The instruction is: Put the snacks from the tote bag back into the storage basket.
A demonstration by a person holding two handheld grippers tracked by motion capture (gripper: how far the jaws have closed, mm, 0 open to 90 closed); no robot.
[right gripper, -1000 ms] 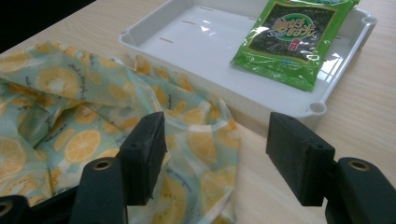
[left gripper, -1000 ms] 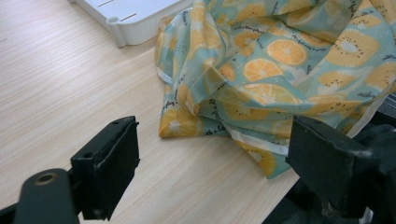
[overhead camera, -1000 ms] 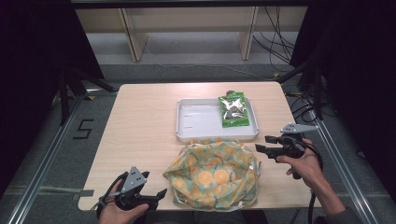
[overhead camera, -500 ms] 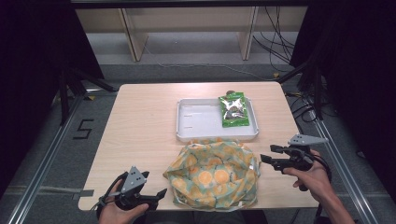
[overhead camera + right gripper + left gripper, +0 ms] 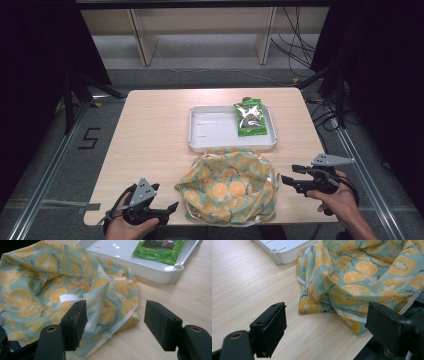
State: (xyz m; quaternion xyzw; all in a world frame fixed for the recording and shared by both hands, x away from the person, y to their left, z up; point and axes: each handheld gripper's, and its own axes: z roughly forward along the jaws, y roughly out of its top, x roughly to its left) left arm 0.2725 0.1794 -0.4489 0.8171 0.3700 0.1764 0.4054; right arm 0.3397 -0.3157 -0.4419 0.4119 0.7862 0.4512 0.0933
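1. We have just moved our right tongs [image 5: 286, 180] down and in toward the cloth bag [image 5: 229, 187]; they are now just beside its right edge, spread wide and holding nothing
2. Our left tongs [image 5: 172, 206] wait by the bag's left corner, spread too
3. So we think we are about to grab the bag
4. The bag is soft, crinkled, with orange fruit slices, and lies on the bench [image 5: 155, 125] just in front of the hard white tray [image 5: 212, 131]

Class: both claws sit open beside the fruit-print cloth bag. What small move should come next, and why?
Probably ease the right claw forward to pinch the orange-and-teal fruit-print cloth bag at its near edge: its jaws stand open with the fabric just ahead, nothing gripped yet.
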